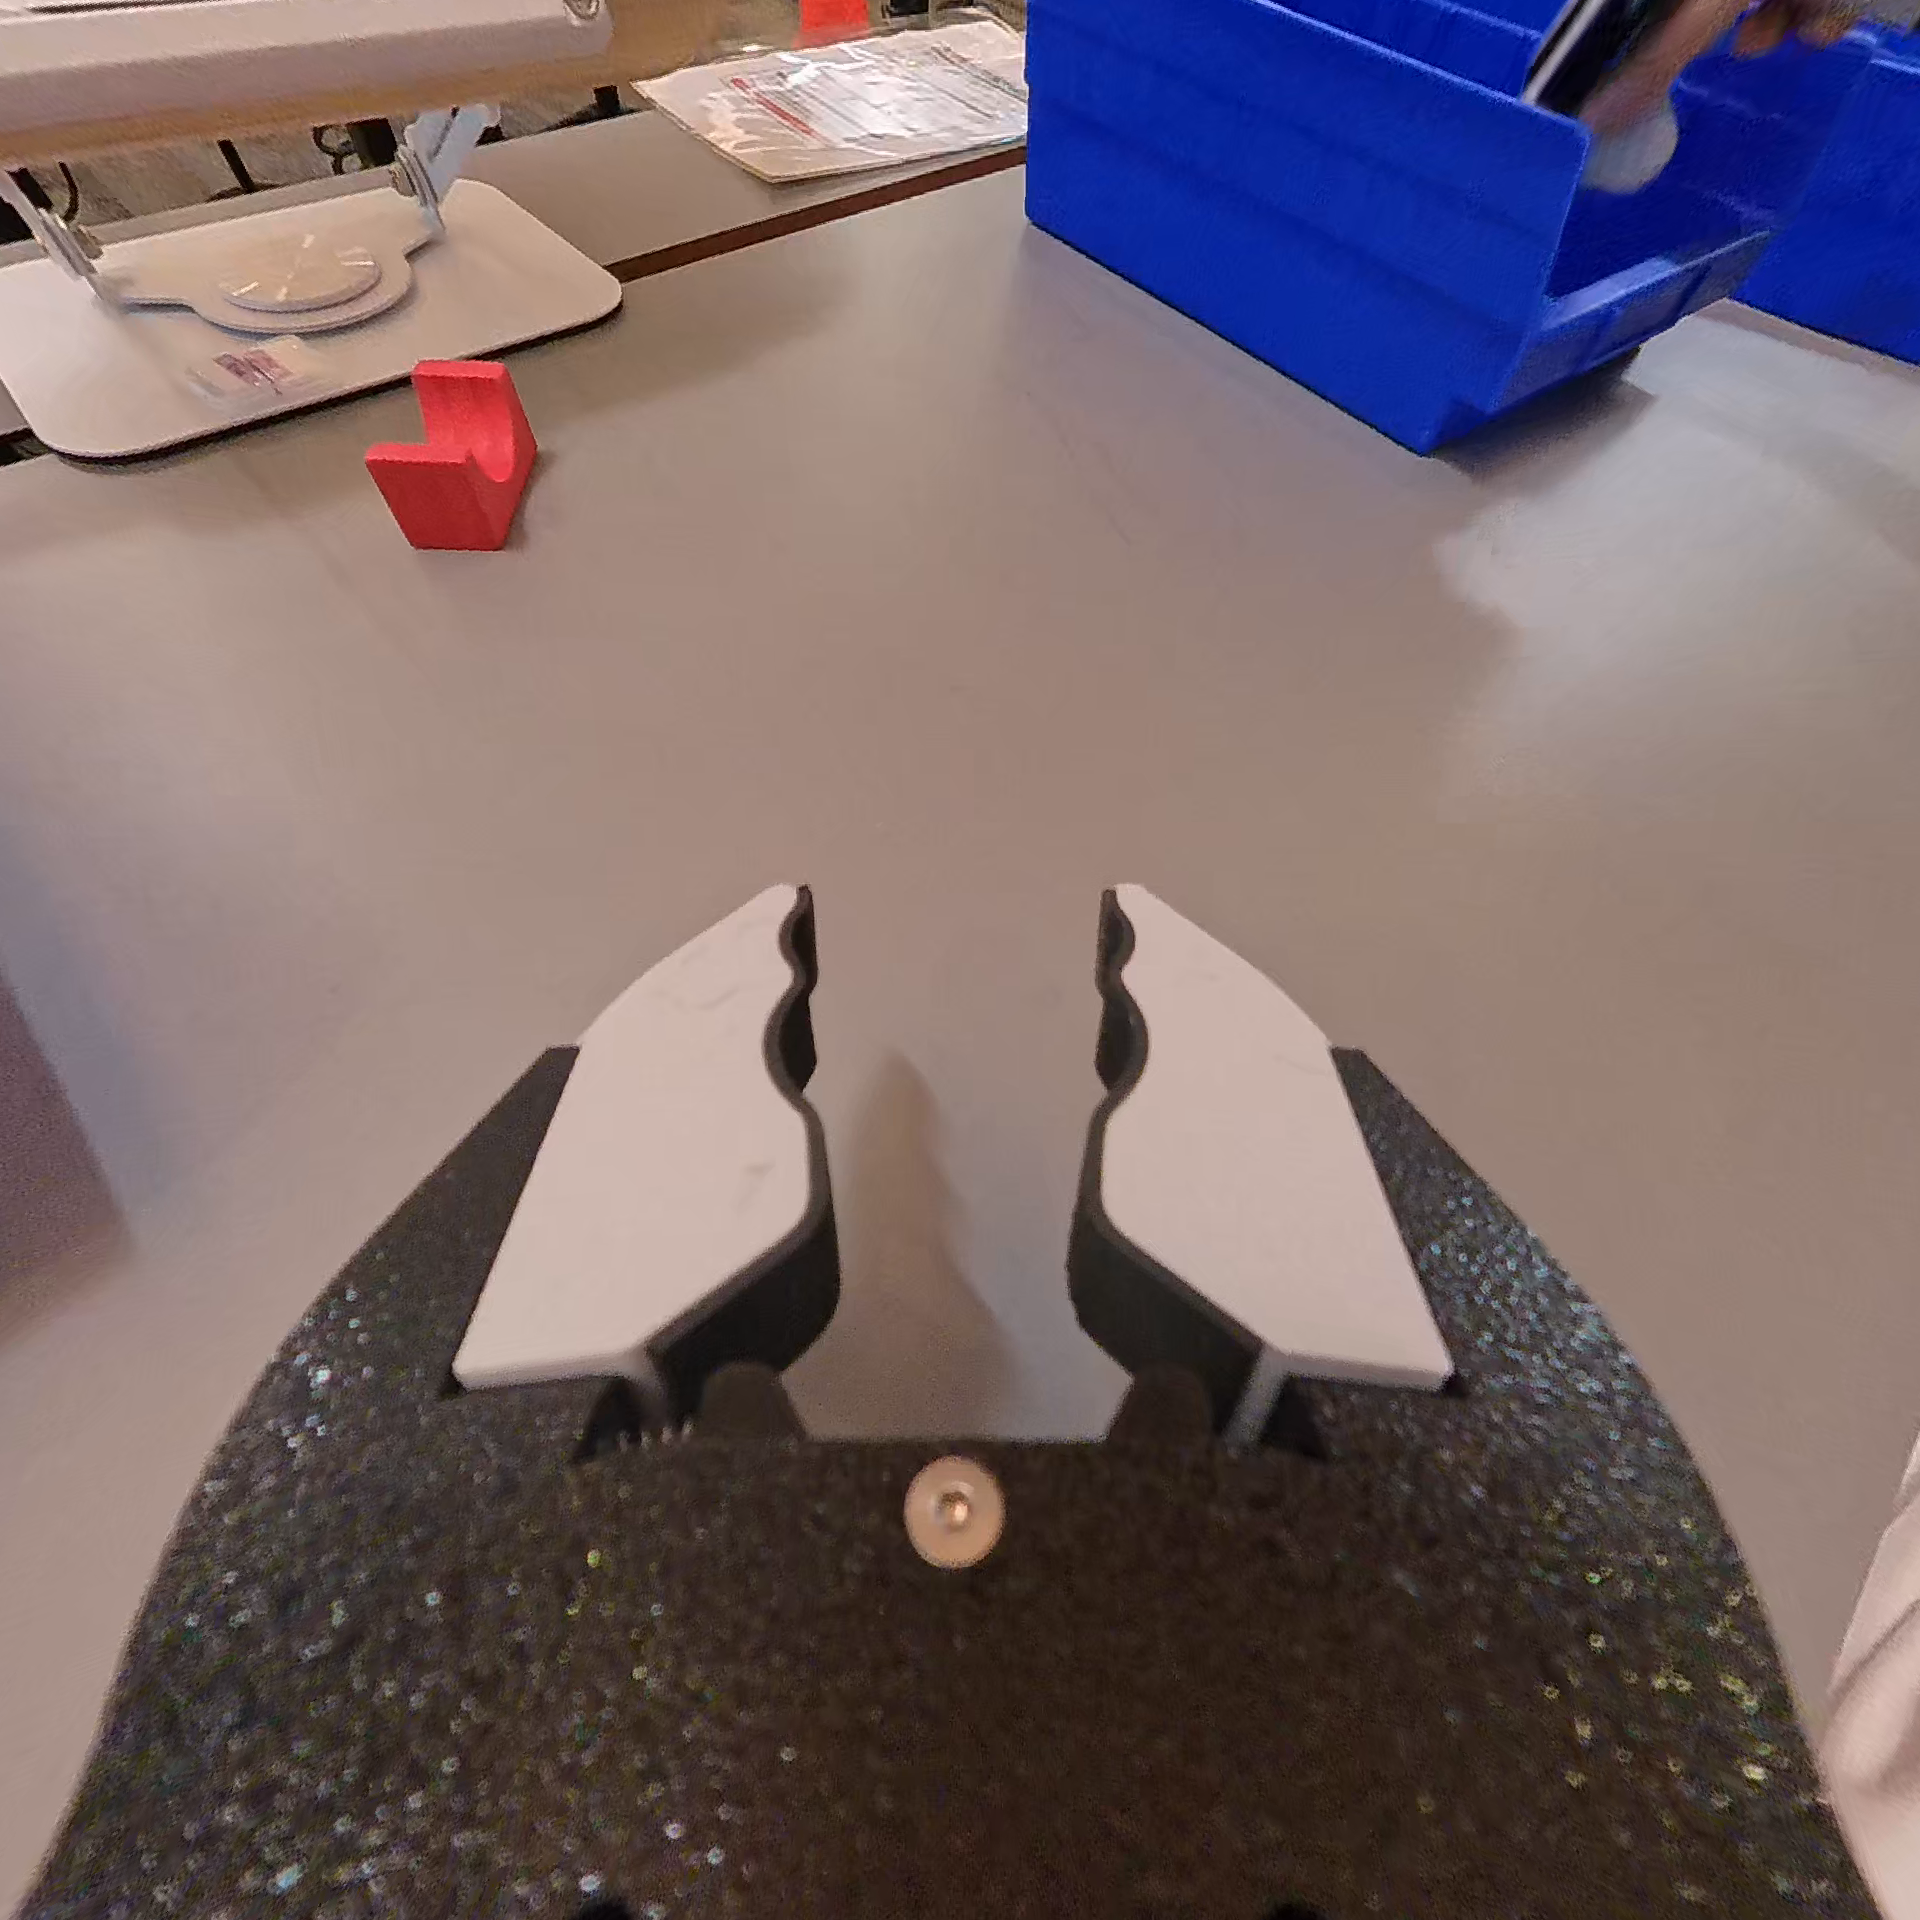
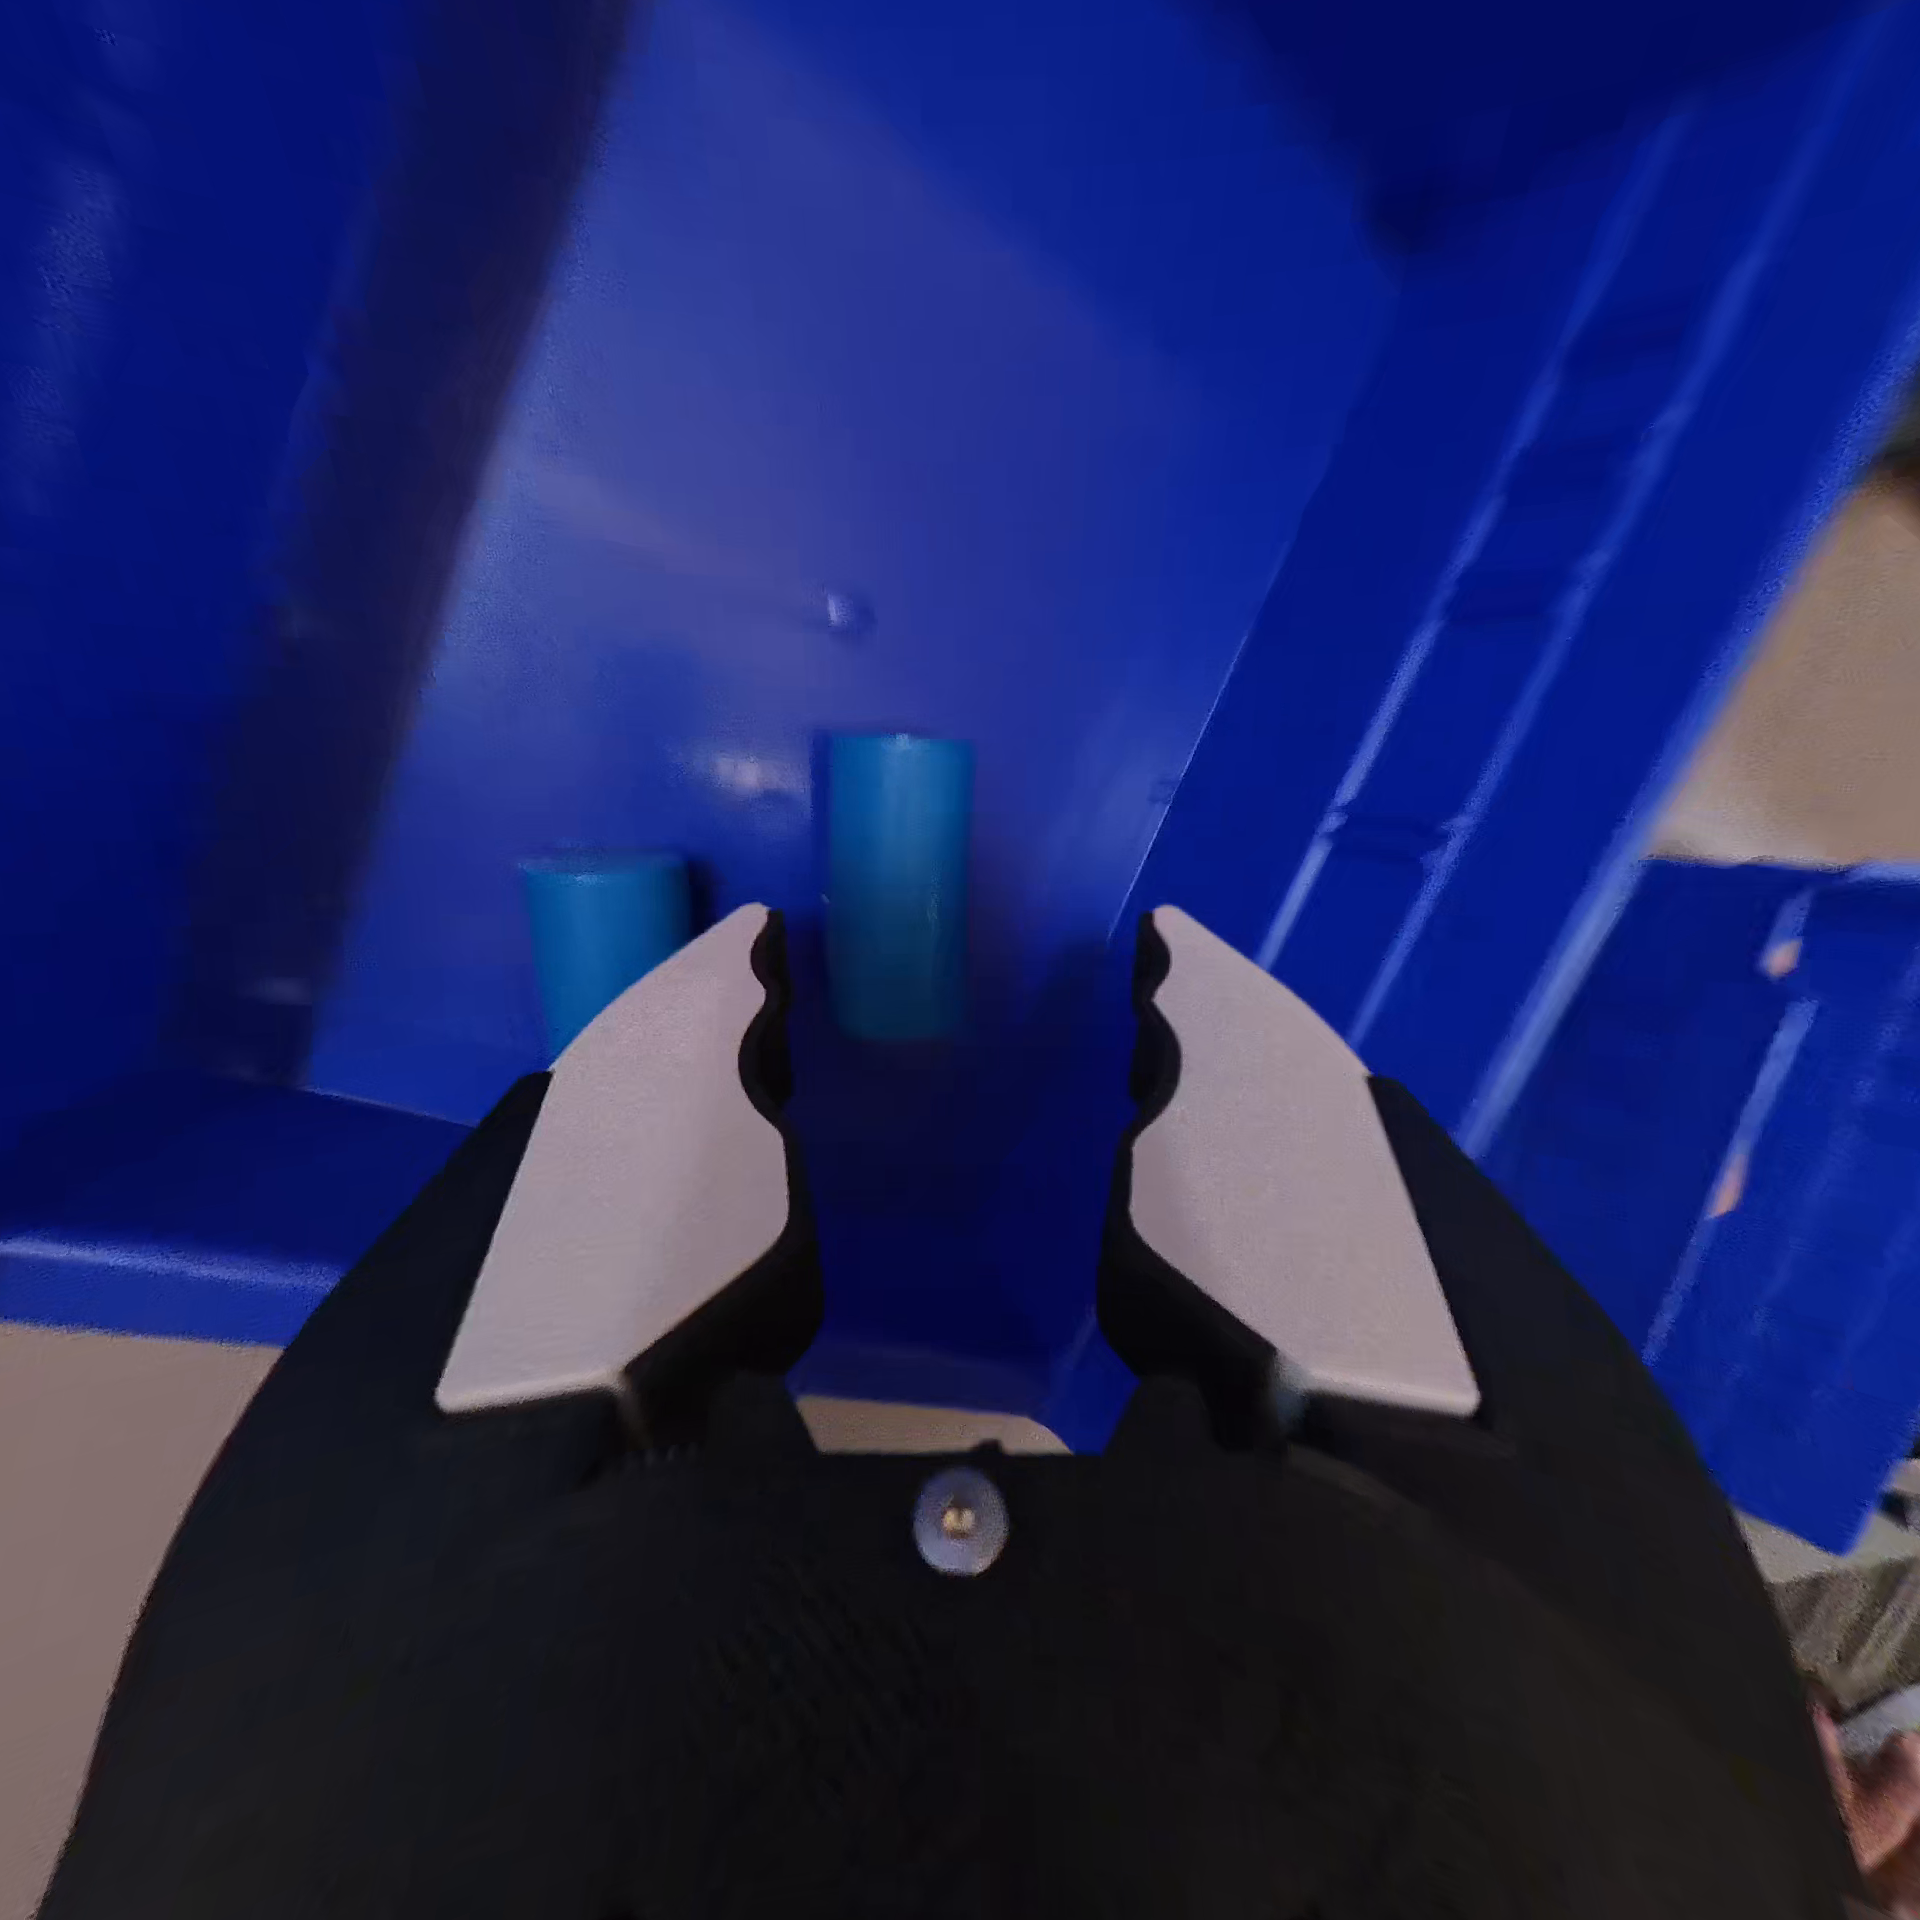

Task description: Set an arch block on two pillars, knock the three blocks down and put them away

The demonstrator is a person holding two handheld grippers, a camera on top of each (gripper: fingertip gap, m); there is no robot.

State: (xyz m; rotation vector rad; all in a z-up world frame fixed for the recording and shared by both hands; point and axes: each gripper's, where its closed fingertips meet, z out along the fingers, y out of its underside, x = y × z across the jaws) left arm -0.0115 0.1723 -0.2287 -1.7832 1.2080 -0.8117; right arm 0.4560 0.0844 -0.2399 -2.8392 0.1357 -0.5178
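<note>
My right gripper (image 2: pixel 958 920) is open and empty, reaching into a blue plastic bin (image 2: pixel 935 364). Two light blue cylinders lie on the bin floor: one (image 2: pixel 900 883) sits just ahead of the gap between my fingers, the other (image 2: pixel 603 935) lies to the left, partly hidden by my left finger. My left gripper (image 1: pixel 956 899) is open and empty, held low over the grey table (image 1: pixel 1039 644). A red notched block (image 1: pixel 452 462) stands on the table ahead to the left. The right gripper shows far off in the left wrist view (image 1: pixel 1621 104), inside the blue bin (image 1: pixel 1299 208).
A white stand with a flat base (image 1: pixel 312 301) sits at the far left. A plastic-covered paper sheet (image 1: pixel 852 94) lies at the back. A second blue bin (image 1: pixel 1860 208) stands to the right of the first; it also shows in the right wrist view (image 2: pixel 1766 1143). Left tips to right tips: about 50 centimetres. To reach the red notched block (image 1: pixel 452 462) in a straight line is about 20 centimetres for my left fingers, about 45 centimetres for my right.
</note>
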